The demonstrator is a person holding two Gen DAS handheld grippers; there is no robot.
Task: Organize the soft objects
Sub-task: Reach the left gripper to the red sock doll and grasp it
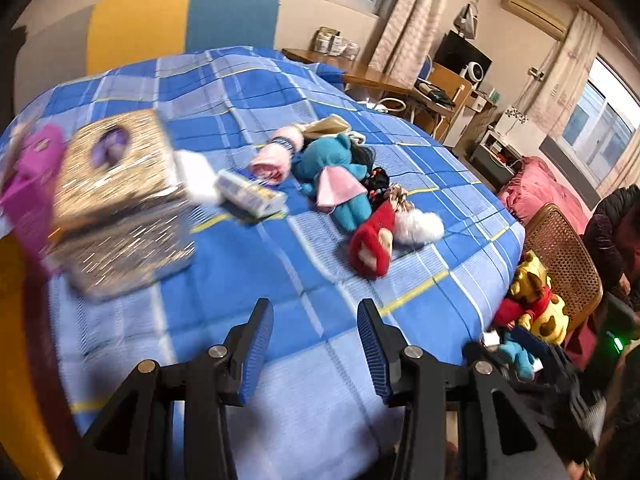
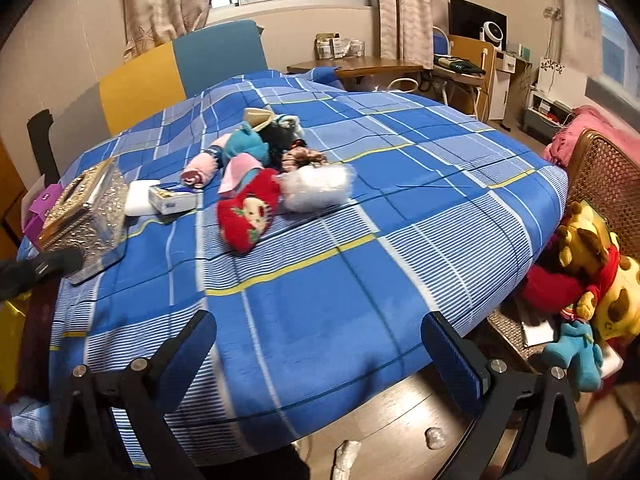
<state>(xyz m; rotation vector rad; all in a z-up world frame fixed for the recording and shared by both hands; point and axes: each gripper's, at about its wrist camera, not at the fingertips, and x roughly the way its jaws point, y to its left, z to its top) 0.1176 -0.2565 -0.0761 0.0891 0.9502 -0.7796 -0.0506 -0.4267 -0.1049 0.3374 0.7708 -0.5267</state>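
Soft toys lie in a heap on the blue checked cloth [image 2: 360, 240]: a red plush [image 2: 248, 210], a white fluffy one [image 2: 316, 188], a teal plush with pink ears [image 2: 248, 148] and a pink roll [image 2: 198, 170]. In the left wrist view the same red plush [image 1: 370, 246], white fluff [image 1: 418, 226], teal plush [image 1: 334, 164] and pink roll [image 1: 270, 160] show. My left gripper [image 1: 316, 314] is open and empty above the cloth, short of the heap. My right gripper [image 2: 320, 340] is wide open and empty at the cloth's near edge.
A glittery tissue box [image 2: 82, 216] [image 1: 116, 168], a white pack [image 2: 142, 198] and a small carton [image 2: 172, 198] lie left of the toys. A wicker chair [image 2: 604, 168] at right holds a yellow plush [image 2: 592, 260], a red one and a blue one [image 2: 576, 354].
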